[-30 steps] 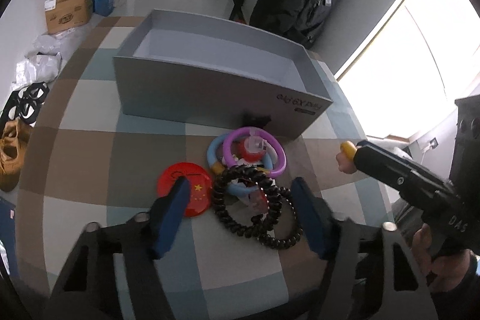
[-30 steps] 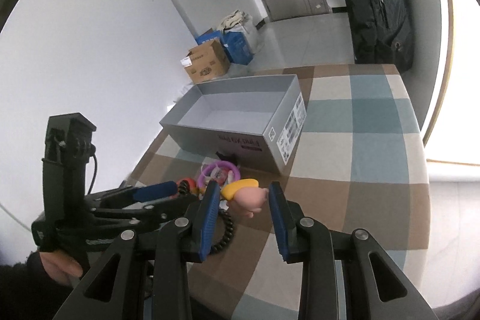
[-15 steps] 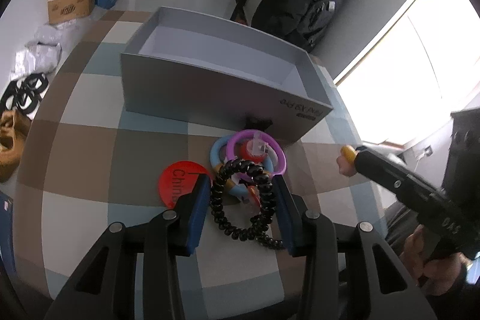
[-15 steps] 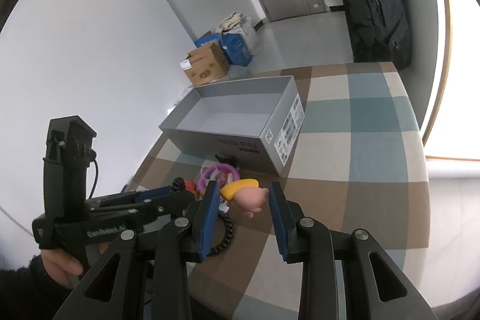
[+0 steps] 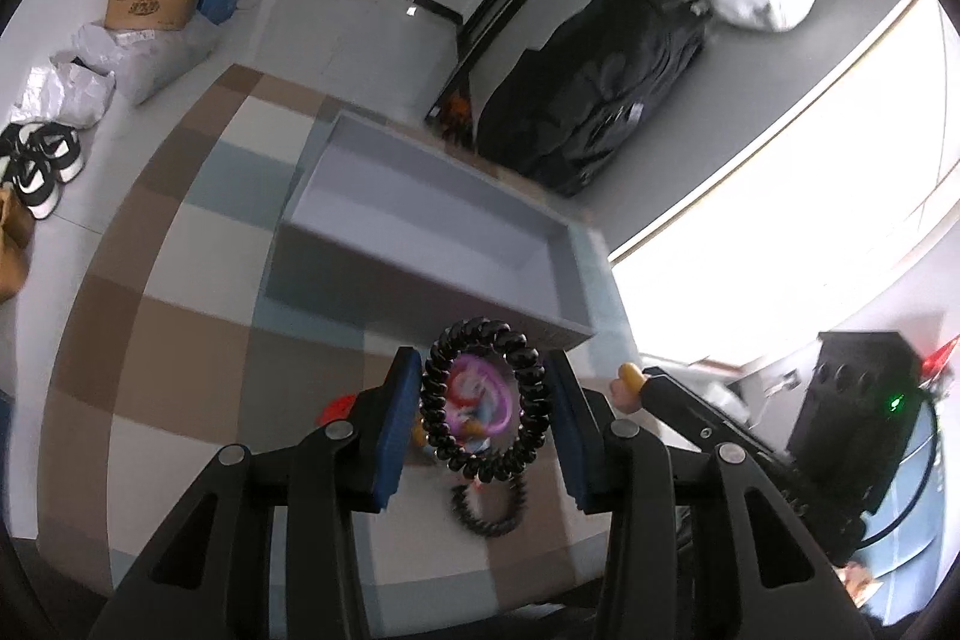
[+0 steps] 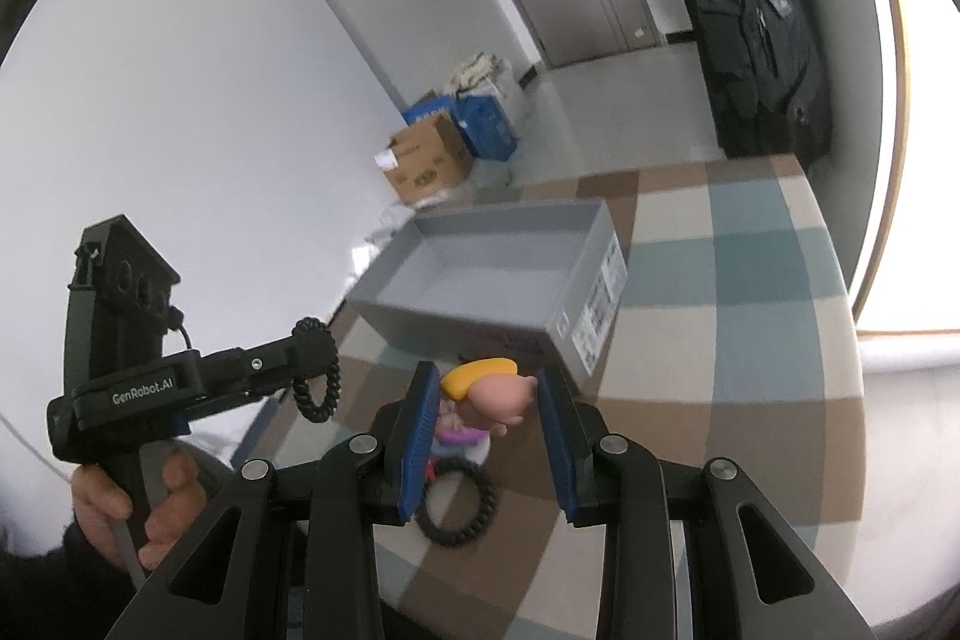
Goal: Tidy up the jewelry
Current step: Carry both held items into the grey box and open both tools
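Two claws grip: left claw (image 5: 483, 415) coil bracelet (image 5: 485, 400), right claw (image 6: 485, 424) pink charm (image 6: 498, 397).

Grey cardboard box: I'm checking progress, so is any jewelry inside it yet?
None shows in the grey cardboard box: its visible floor is bare. The near wall hides the strip just behind it.

Checked tbl (image 6: 750, 292) w/ grey box (image 6: 510, 274), black coil ring (image 6: 459, 511), purple ring (image 5: 480, 400).

Grey box (image 5: 420, 244) interior empty, open-topped; front wall blocks low approach.
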Tool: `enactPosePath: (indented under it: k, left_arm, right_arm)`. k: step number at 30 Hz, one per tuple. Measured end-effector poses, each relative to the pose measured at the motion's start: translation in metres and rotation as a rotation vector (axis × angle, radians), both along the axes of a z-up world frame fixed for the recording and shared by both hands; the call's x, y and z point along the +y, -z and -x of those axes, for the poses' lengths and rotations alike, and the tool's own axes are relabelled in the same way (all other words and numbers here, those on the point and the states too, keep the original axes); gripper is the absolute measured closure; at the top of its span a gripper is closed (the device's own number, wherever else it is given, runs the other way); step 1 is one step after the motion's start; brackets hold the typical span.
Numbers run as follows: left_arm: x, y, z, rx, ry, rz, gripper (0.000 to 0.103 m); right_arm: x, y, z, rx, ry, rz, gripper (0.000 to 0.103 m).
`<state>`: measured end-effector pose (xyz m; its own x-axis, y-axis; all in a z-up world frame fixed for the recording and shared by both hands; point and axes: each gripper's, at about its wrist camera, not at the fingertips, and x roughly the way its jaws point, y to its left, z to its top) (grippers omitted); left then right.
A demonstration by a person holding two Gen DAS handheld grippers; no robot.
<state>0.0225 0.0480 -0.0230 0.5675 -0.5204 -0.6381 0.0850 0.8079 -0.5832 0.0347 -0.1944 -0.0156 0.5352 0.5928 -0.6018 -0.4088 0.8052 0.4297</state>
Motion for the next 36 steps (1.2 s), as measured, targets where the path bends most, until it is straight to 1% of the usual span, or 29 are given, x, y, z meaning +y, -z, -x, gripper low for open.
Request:
enactPosePath:
  k: [3,8,11,16,19,22,25,28,31,32,33,34,35,36]
  left_arm:
    - [0.002,-0.004,-0.005,-0.005,0.003,0.041,0.067]
    - [0.013,-0.016,-0.021,-0.014,0.001,0.120,0.067]
    - [0.016,-0.024,-0.033,-0.021,0.000,0.147,0.067]
    - [0.015,-0.024,-0.060,-0.009,0.007,0.102,0.067]
    - [0.018,-0.017,-0.078,0.016,0.007,0.088,0.067]
    - [0.016,-0.007,-0.094,0.047,0.009,0.048,0.067]
    - [0.014,0.006,-0.104,0.088,0.019,0.056,0.067]
    - [0.010,0.016,-0.108,0.107,0.024,0.059,0.067]
    - [0.007,0.022,-0.114,0.131,0.036,0.076,0.067]
    - [0.006,0.024,-0.117,0.139,0.038,0.082,0.066]
    - [0.006,0.026,-0.119,0.151,0.039,0.084,0.062]
    - [0.005,0.026,-0.120,0.161,0.042,0.088,0.062]
    - [0.003,0.025,-0.123,0.166,0.046,0.093,0.059]
    - [0.003,0.024,-0.124,0.165,0.051,0.101,0.053]
  right_arm:
    - [0.001,-0.008,-0.006,-0.006,0.004,-0.010,0.071]
    - [0.013,-0.026,-0.022,-0.028,-0.027,-0.004,0.071]
    - [0.025,-0.033,-0.035,-0.038,-0.051,0.004,0.071]
    - [0.048,-0.031,-0.064,-0.031,-0.085,0.042,0.071]
    - [0.057,-0.022,-0.080,-0.020,-0.094,0.068,0.071]
    - [0.060,-0.012,-0.092,-0.002,-0.094,0.073,0.071]
    - [0.062,-0.002,-0.101,0.018,-0.096,0.087,0.071]
    - [0.063,0.007,-0.105,0.036,-0.106,0.102,0.071]
    - [0.063,0.014,-0.110,0.056,-0.104,0.094,0.071]
    - [0.064,0.016,-0.111,0.061,-0.105,0.092,0.070]
    - [0.064,0.017,-0.112,0.063,-0.102,0.090,0.069]
    - [0.064,0.019,-0.113,0.063,-0.097,0.092,0.069]
    - [0.063,0.020,-0.114,0.062,-0.097,0.090,0.068]
    - [0.063,0.020,-0.115,0.060,-0.105,0.088,0.066]
